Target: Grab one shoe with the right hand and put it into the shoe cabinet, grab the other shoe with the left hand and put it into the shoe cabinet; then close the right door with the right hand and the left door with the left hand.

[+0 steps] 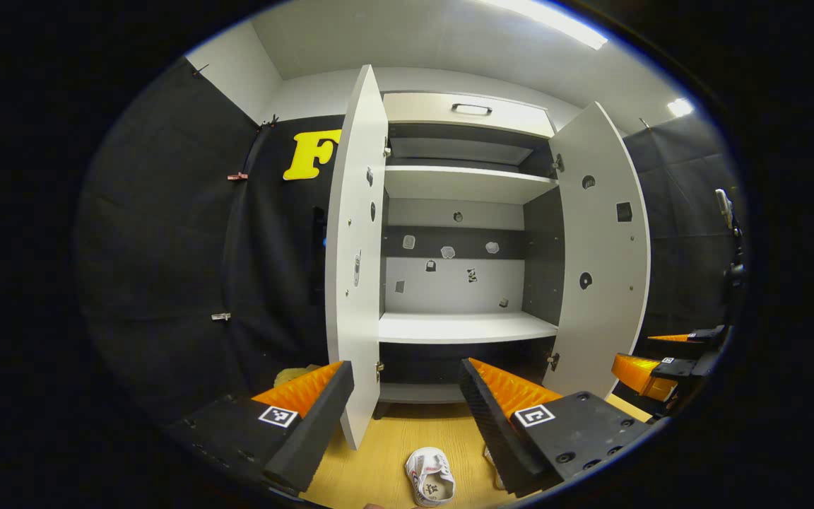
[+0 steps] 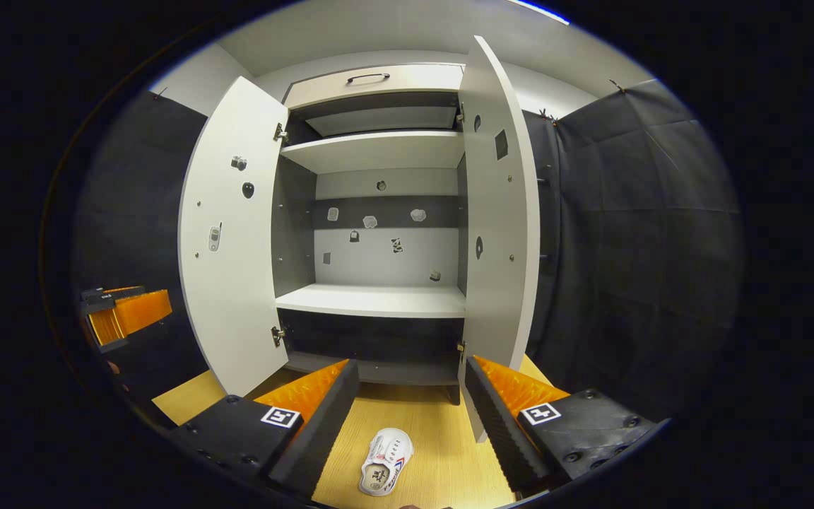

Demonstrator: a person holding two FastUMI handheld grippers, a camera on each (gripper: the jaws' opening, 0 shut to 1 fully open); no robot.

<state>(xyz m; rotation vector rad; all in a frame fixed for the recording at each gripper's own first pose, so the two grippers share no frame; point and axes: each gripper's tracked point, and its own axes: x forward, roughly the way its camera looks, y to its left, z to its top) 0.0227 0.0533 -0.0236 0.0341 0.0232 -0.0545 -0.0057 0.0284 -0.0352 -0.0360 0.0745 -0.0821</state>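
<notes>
A white shoe cabinet (image 1: pixel 467 326) stands ahead with both doors swung wide and its shelves bare. In the left gripper view a white shoe (image 1: pixel 429 477) lies on the wooden floor between my fingers, below the left gripper (image 1: pixel 405 367), which is open and holds nothing. A sliver of a second white shoe (image 1: pixel 490 458) peeks out beside the right finger. The right gripper (image 1: pixel 651 375) hangs at the far right. In the right gripper view a white shoe (image 2: pixel 386 461) lies on the floor under my open right gripper (image 2: pixel 411 364); the left gripper (image 2: pixel 128 311) hangs at the far left.
The left door (image 1: pixel 354 268) and right door (image 1: pixel 601 254) jut towards me on either side of the opening. A drawer with a dark handle (image 1: pixel 470 109) tops the cabinet. Something yellowish (image 1: pixel 294 373) lies low beside the left door. Black cloth walls close both sides.
</notes>
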